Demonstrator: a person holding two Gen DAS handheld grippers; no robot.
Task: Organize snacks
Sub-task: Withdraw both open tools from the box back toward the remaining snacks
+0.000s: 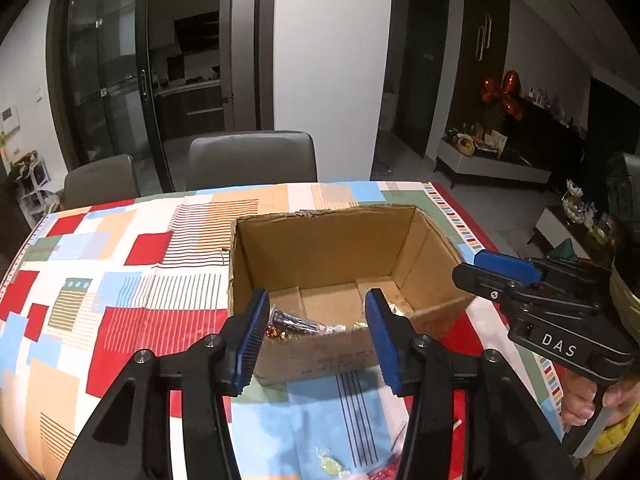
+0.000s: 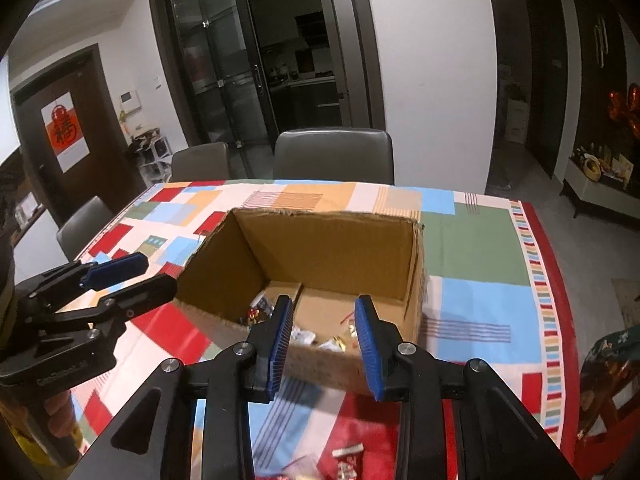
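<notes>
The left tool [image 1: 316,336] stood with its blue-padded jaws apart and nothing between them, poised above the near rim of the open cardboard box [image 1: 328,248]. The right tool [image 2: 323,344] was likewise parted and empty, hanging over the near wall of the same box [image 2: 320,248]; in the left wrist view it [image 1: 476,266] reached in from the right toward the box's right wall, held by a hand [image 1: 588,400] at the lower right. The box sat on a worktop covered by a patchwork tablecloth [image 1: 120,280] of red, blue, tan and green blocks. Inside, on the box floor against the near wall, lay several wrapped snacks [image 2: 316,336]: a dark packet [image 1: 296,322] toward the left, small red and gold sweets [image 2: 254,314] and pale wrappers further right. More wrapped sweets [image 1: 330,465] lay loose on the cloth near the camera, outside the box, among them a red and white packet [image 2: 348,450]. Two grey chairs [image 1: 252,160] stood at the far side of the worktop, before dark glass doors [image 1: 120,92].
</notes>
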